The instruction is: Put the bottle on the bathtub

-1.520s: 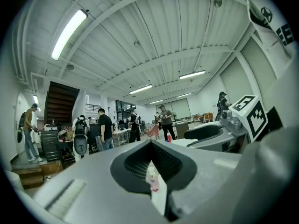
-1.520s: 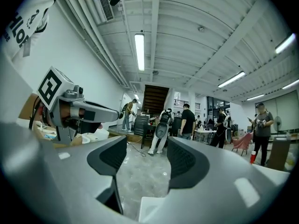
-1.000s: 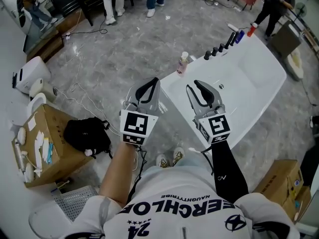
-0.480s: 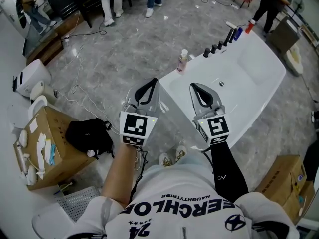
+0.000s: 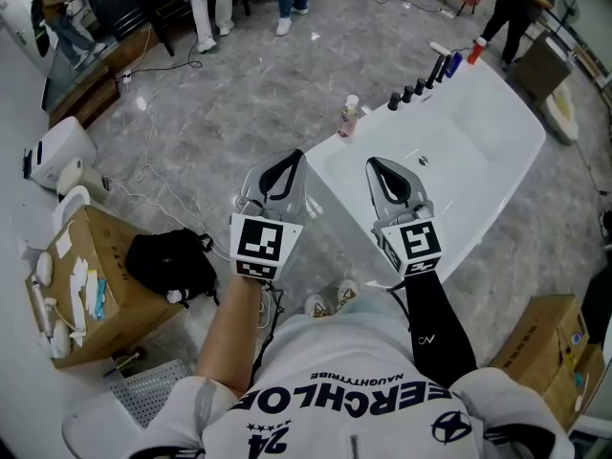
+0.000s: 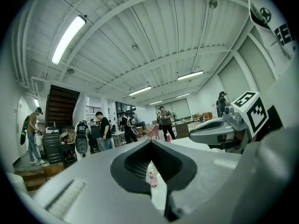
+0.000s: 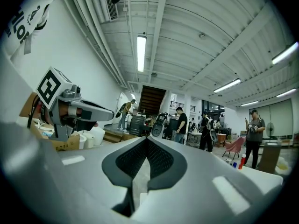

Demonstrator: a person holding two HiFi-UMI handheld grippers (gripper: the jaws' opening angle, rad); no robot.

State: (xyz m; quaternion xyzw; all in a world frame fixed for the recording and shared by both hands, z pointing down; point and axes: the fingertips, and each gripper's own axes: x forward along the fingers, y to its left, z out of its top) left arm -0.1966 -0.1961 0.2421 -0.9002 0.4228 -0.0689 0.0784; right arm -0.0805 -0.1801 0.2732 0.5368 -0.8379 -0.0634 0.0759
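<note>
Claws: both pinched fully together, both empty. We note the left claw [image 5: 293, 157] with its dark ribbed pads meeting at the tips, touching nothing; the right claw [image 5: 374, 164] reads the same. Each has a smooth grey shell tapering to a point, and we see both held level by the near end of the bathtub [image 5: 375, 130], a glossy white rounded basin on a grey marbled floor [image 5: 239, 94]. Bottle [image 5: 350, 118]: small, slim, pinkish body, white cap, upright on the tub's rim, well apart from both claws.
</note>
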